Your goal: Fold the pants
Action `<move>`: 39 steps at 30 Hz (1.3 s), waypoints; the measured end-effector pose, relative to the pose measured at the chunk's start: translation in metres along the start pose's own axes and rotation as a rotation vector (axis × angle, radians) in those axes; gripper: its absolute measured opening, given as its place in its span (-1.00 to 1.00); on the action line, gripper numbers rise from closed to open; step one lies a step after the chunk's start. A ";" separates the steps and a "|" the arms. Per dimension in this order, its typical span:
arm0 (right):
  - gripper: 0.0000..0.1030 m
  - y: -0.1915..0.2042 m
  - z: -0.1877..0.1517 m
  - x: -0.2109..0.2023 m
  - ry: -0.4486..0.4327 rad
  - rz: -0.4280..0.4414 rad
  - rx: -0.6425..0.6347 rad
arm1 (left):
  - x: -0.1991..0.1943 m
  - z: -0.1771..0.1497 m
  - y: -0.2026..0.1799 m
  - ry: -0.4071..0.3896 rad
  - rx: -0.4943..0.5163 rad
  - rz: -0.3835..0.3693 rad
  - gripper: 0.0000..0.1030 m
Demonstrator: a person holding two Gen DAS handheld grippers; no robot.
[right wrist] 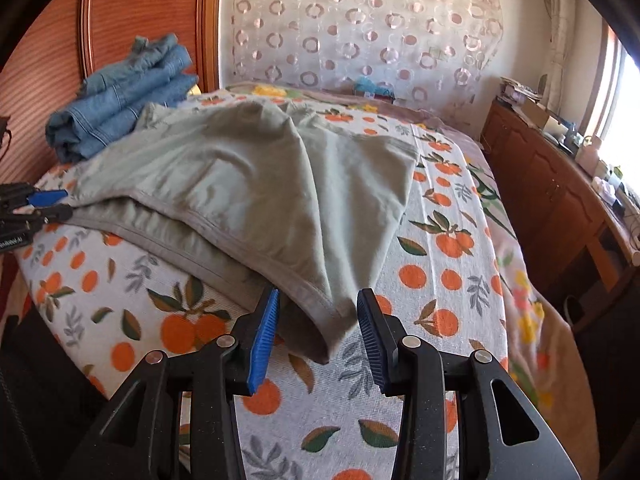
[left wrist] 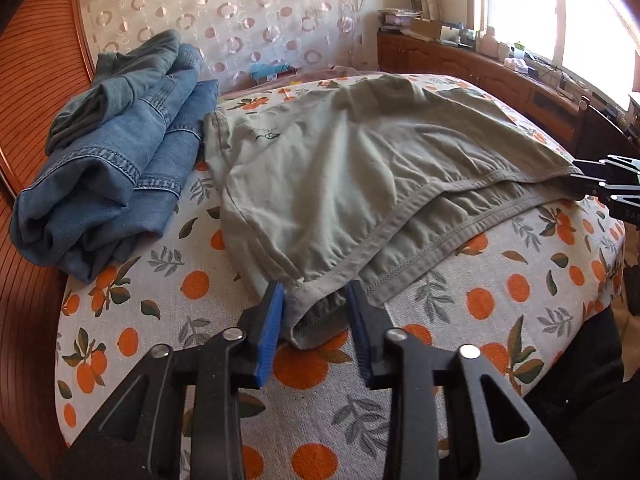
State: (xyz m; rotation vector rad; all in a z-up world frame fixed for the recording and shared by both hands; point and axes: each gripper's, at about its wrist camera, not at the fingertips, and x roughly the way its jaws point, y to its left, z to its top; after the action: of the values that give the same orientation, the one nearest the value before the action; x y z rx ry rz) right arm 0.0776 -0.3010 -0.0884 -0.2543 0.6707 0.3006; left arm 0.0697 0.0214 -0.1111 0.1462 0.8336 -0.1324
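Grey-green pants [left wrist: 340, 168] lie spread on the orange-print bedspread [left wrist: 500, 300], waistband toward me. My left gripper [left wrist: 316, 300] is open, its blue pads on either side of the left waistband corner [left wrist: 316, 316]. My right gripper [right wrist: 318, 312] is open around the right waistband corner [right wrist: 328, 332]. The pants also show in the right wrist view [right wrist: 260, 184]. The right gripper appears at the far right of the left wrist view [left wrist: 576, 188], and the left gripper at the far left of the right wrist view [right wrist: 64, 204].
Folded blue jeans [left wrist: 120, 160] are stacked at the back left against the wooden headboard [left wrist: 36, 80], also in the right wrist view [right wrist: 120, 96]. A wooden cabinet [right wrist: 560, 200] with clutter runs along the right under the window. A circle-patterned curtain [right wrist: 360, 24] hangs behind.
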 end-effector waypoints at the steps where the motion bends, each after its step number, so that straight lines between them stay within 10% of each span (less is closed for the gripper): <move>1: -0.19 -0.001 0.001 0.001 0.003 -0.004 -0.004 | 0.000 0.000 0.002 -0.002 -0.006 -0.007 -0.54; 7: -0.80 -0.005 -0.001 -0.004 -0.031 0.017 0.022 | -0.008 -0.002 0.012 -0.035 -0.049 -0.011 -0.91; 22: -0.85 -0.016 -0.025 -0.011 -0.016 0.058 0.096 | -0.020 -0.027 0.021 -0.041 -0.112 -0.014 -0.92; 30: -0.49 -0.017 -0.037 -0.014 -0.031 0.036 0.158 | -0.020 -0.029 0.023 -0.049 -0.123 -0.012 -0.92; 39: -0.87 -0.022 -0.041 -0.030 -0.054 0.070 0.165 | -0.037 -0.035 0.023 -0.085 -0.164 -0.050 -0.92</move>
State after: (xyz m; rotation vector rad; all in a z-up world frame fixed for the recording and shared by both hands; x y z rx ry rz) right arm 0.0397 -0.3402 -0.0973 -0.0645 0.6479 0.3165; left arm 0.0237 0.0530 -0.1051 -0.0341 0.7603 -0.1157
